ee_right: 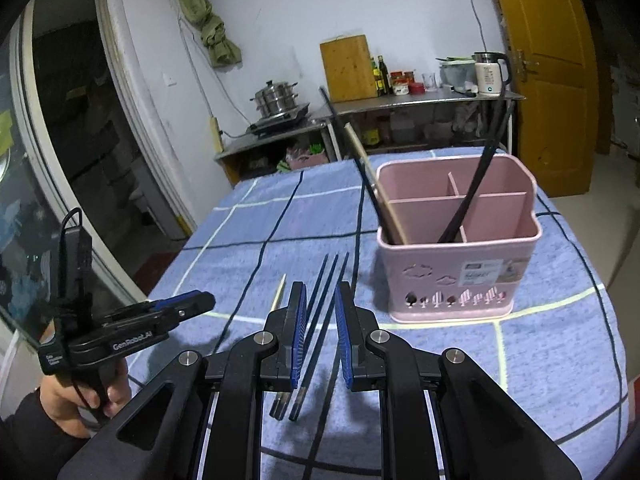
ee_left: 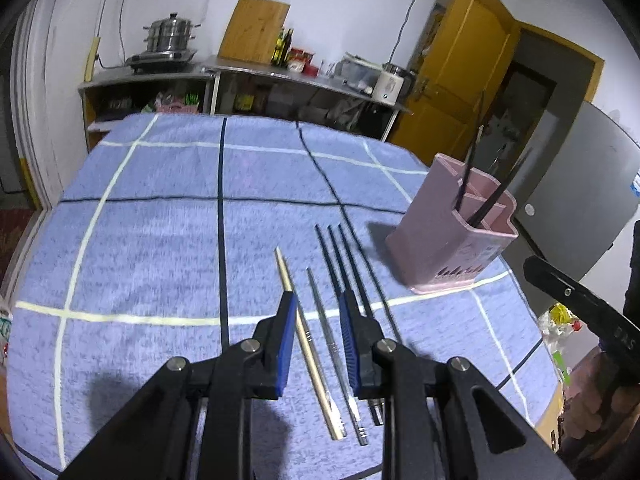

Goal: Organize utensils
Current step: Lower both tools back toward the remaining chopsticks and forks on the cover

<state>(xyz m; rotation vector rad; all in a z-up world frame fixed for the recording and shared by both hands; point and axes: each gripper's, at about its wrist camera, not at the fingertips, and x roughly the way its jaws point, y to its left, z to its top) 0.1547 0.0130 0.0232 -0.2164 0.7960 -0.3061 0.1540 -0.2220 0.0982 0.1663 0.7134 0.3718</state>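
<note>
**A:** ok so where are we at? We've got the pink holder (ee_right: 456,240) standing on the blue checked cloth (ee_left: 160,240) over the counter, already with a few dark sticks and one pale one leaning in its compartments. Just beside the holder, on its left as the right wrist view has it, lie the three dark chopsticks (ee_right: 320,320) side by side; further out from the holder are the metal chopstick (ee_left: 334,356) and the pale wooden chopstick (ee_left: 308,344).

**B:** yep. Our left tool (ee_left: 318,344) has its jaws a narrow way apart with nothing gripped. The wooden and metal sticks lie on the cloth in the gap, and the pads aren't pressing on either as far as we can see. Our right tool (ee_right: 320,334) is the same: narrow gap, empty, poised over the dark sticks.

**A:** so how do we do the pickup well?

**B:** we'd say take one stick per tool, not a bunch. Come down around the middle of the stick so it doesn't tip, and keep the pads square across it. They're thin and lie flat on soft cloth, so a pad may snag the fabric. Then lift the tip high enough to clear the holder's rim.

**A:** any writing?

**B:** "GenRobot.AI" on the left tool's side. The holder has a sticker plus cloud and tree cutouts, but the sticker's too small to read.
</note>
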